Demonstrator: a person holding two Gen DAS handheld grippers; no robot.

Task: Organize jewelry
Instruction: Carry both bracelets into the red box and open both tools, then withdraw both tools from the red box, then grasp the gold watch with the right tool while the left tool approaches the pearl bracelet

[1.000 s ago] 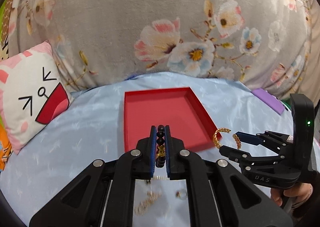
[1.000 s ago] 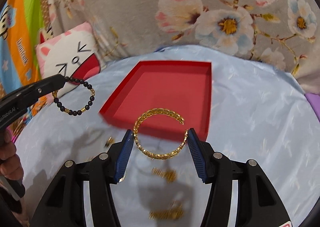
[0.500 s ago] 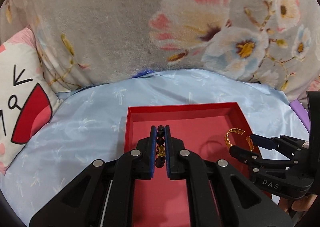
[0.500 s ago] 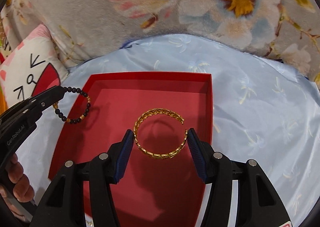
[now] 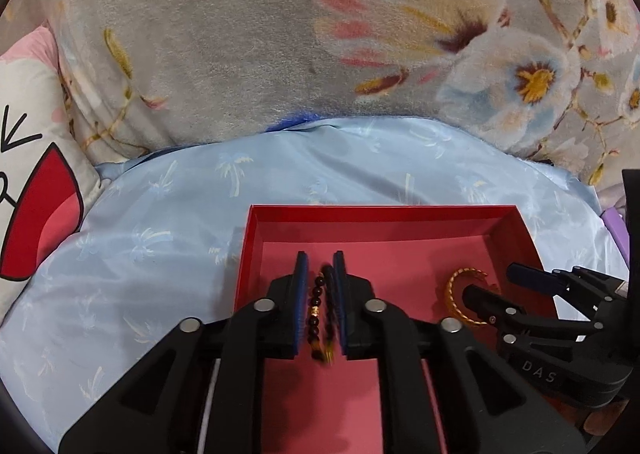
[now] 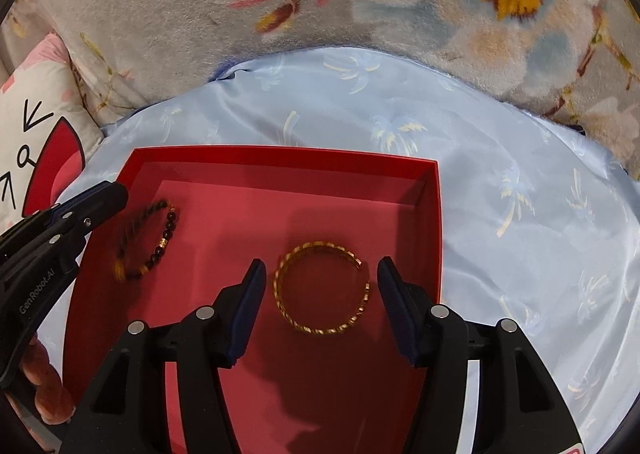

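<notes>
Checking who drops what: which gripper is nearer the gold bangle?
Right. The right gripper straddles the gold bangle, jaws opening; the left gripper is across the red tray.

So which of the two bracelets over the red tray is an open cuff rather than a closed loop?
The gold chain-pattern bracelet between the right gripper's fingers; the dark beaded bracelet forms a closed loop.
</notes>
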